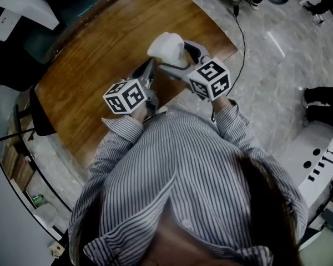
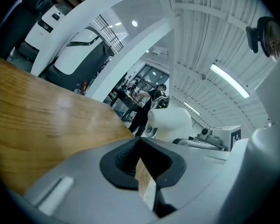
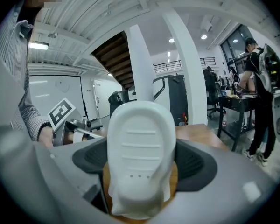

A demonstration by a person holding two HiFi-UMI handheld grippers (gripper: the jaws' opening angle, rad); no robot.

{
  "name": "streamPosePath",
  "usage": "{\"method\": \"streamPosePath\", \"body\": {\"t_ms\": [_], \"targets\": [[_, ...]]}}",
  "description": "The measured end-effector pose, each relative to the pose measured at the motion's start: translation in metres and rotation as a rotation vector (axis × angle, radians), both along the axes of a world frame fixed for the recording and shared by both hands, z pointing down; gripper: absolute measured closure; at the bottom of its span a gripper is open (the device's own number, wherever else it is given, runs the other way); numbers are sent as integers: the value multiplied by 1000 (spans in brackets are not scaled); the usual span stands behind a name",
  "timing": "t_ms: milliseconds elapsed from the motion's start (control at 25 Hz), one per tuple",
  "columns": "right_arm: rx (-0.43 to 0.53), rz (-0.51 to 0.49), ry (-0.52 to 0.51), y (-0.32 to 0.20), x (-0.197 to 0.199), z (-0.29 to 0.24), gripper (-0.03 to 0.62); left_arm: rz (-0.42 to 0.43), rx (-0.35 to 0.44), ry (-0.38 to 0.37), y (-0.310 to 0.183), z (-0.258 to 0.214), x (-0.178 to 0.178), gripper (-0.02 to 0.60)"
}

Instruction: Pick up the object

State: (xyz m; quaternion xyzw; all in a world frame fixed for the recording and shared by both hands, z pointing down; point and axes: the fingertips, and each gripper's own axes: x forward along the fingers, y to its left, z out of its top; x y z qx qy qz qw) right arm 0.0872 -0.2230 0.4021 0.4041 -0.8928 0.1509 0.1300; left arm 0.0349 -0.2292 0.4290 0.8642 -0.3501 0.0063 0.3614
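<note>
A white moulded object (image 1: 165,46), ridged like a shoe sole, is held over the near right part of the brown wooden table (image 1: 94,54). My right gripper (image 1: 175,53) is shut on it. In the right gripper view the object (image 3: 141,143) fills the gap between the black pads (image 3: 196,164), with wood showing under it. My left gripper (image 1: 151,68) is just left of the object, jaws shut with nothing between them. The left gripper view shows its pads (image 2: 123,160) meeting, with the white object (image 2: 170,122) ahead to the right.
The table's right edge (image 1: 225,35) drops to a grey stone floor (image 1: 277,65) crossed by a black cable (image 1: 241,32). A dark chair (image 1: 36,121) stands at the table's left end. White machines (image 1: 11,4) are at the far left, and people stand at distant desks (image 3: 252,94).
</note>
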Motion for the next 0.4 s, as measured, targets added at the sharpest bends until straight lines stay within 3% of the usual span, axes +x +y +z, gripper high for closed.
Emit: {"method": "streamPosePath", "body": {"t_ms": [400], "targets": [[-16, -5, 5, -1, 13, 3, 168, 28, -2, 1, 3, -1, 17, 581]]}}
